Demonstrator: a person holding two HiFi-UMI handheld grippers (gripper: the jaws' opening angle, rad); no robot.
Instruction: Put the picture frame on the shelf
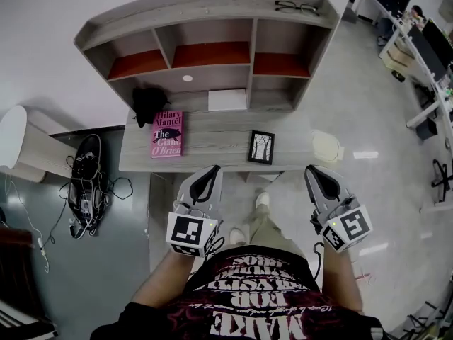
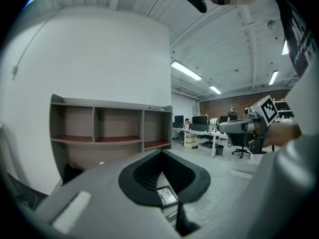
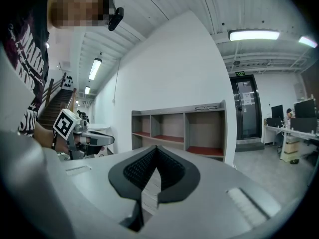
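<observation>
The black picture frame [image 1: 261, 147] lies on the grey desk [image 1: 212, 154], right of its middle, near the front edge. Behind it stands the shelf unit [image 1: 205, 7] with three red-floored compartments, all bare. My left gripper [image 1: 214, 169] is held in front of the desk, short of its front edge, shut and holding nothing. Through the left gripper's [image 2: 160, 153] jaws I see part of the frame [image 2: 167, 195] below. My right gripper [image 1: 309, 168] hovers off the desk's front right corner, also shut and holding nothing. From the right gripper [image 3: 157, 149] the shelf unit [image 3: 174, 138] shows ahead.
A pink book [image 1: 167, 133] lies at the desk's left, a black object [image 1: 148, 101] behind it, and a white box [image 1: 227, 100] under the shelf. Glasses [image 1: 296, 6] rest on the shelf top. Shoes and cables [image 1: 86, 183] lie on the floor to the left. Office desks [image 1: 425, 48] stand far right.
</observation>
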